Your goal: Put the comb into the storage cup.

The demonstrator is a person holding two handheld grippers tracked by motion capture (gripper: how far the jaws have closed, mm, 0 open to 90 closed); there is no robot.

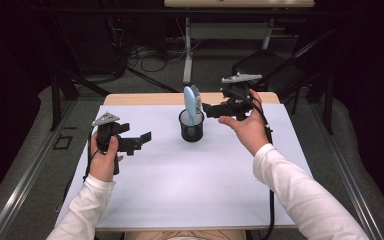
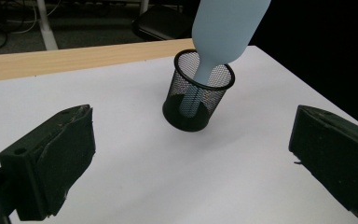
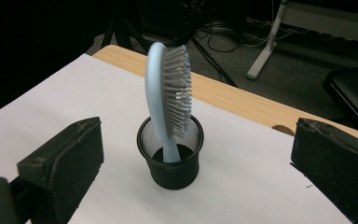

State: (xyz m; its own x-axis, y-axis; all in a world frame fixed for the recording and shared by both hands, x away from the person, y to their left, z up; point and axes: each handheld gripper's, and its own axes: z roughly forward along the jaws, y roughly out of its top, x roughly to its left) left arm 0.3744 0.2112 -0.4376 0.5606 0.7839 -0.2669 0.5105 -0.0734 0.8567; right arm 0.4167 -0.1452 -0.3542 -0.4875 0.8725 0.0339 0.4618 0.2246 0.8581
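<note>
Apparently the hairbrush (image 1: 192,102) stands placed in the mesh cup (image 1: 191,129), both grippers' fingers spread empty, so withdrawing the right gripper (image 1: 211,110) looks next.

- My table (image 1: 190,180) has a white top with a wood edge at the far side.
- Grey floor (image 1: 145,82) beyond it — cables (image 1: 150,55) tangled there.
- Another desk's leg (image 1: 187,50), a dark chair (image 1: 265,67), dim surroundings.

I'm scanning for lettering and I find none I can read: the pale blue plastic hairbrush (image 3: 161,98), the black wire-mesh cup (image 3: 170,158) and the white table sheet (image 1: 180,175) all carry no legible text.
</note>
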